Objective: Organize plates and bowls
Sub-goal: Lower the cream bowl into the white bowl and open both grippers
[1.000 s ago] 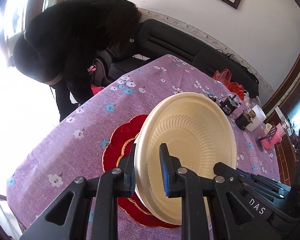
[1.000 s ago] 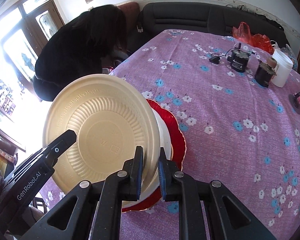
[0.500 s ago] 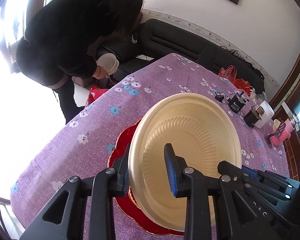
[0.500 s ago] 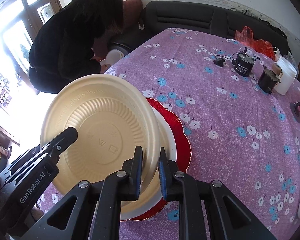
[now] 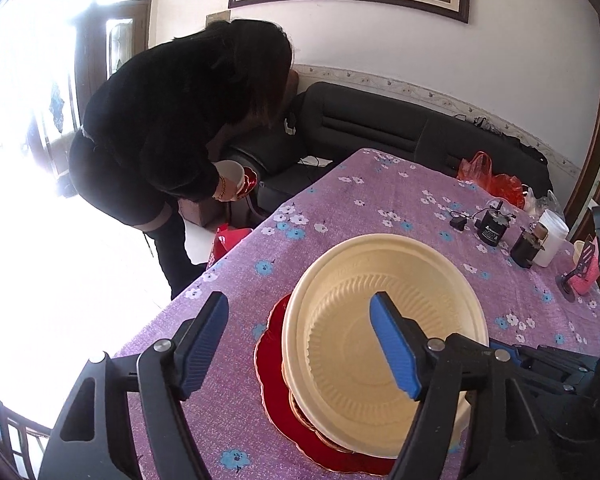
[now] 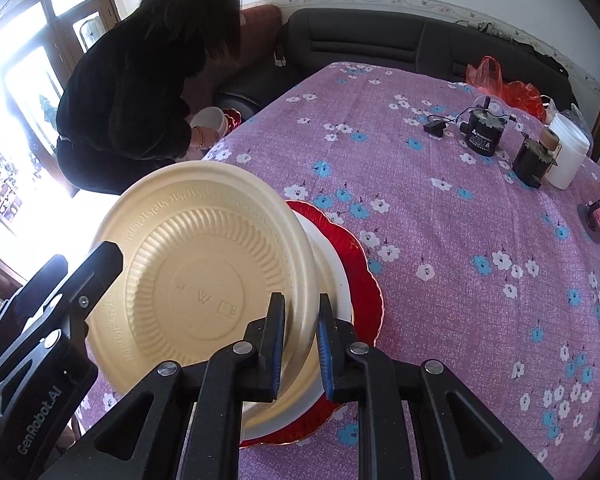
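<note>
In the left wrist view, the left gripper is standing with its jaws spread wide, having just been opening; the near rim of the cream plate is lying between the blue pads but neither pad is pressing on it. The plate is sitting tilted over the red plate on the purple floral tablecloth, apparently because one side alone is now carrying it. This view is showing the plate's ribbed inner face, and a person in black bending by the sofa with a bowl in hand. In the right wrist view, the right gripper is pinching the cream plate's rim between nearly closed fingers, holding it slanted above the stack, judged to be steadying it while the other side lets go. This view is showing what the first hides: the plate's stamped underside, a white plate sandwiched between it and the red one, and the released left gripper at the plate's far edge.
</note>
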{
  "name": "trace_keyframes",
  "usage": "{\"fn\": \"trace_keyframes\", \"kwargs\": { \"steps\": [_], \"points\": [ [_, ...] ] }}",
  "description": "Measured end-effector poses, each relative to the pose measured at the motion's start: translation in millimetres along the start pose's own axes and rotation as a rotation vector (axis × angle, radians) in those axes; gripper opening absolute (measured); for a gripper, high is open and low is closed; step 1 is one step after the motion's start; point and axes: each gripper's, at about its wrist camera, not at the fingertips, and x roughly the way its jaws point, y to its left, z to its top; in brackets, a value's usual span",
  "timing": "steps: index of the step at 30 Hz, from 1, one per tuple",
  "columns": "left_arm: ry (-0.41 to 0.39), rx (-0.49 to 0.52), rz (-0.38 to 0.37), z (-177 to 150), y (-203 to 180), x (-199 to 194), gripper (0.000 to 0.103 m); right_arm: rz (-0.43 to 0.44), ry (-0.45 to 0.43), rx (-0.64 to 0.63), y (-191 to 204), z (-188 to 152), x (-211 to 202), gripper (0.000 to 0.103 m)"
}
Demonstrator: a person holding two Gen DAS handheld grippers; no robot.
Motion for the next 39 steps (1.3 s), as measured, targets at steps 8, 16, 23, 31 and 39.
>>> {"fn": "trace_keyframes", "kwargs": {
  "steps": [8,16,23,31,39],
  "points": [
    [-0.096,0.025,0.072,1.0,-3.2,-20.6,0.082,0.081,-0.059,0.049,-5.2,0.0,-9.4,0.046],
    [-0.173,0.041,0.117,2.8,-7.8,-40.3,0.092,0.086,-0.148,0.076,-14.0,-1.0,-33.2,0.054],
    [-0.176,0.058,0.103,-0.2,-16.8,-46.0,0.095,0.075,-0.193,0.092,-25.8,-10.4,-50.2,0.057],
    [-0.178,0.097,0.080,-6.1,-34.2,-55.3,0.095,0.082,-0.194,0.122,-45.2,-26.7,-55.9,0.057],
    [-0.174,0.148,0.065,-12.4,-55.4,-61.7,0.095,0.080,-0.204,0.154,-67.5,-38.2,-64.2,0.057]
  ]
}}
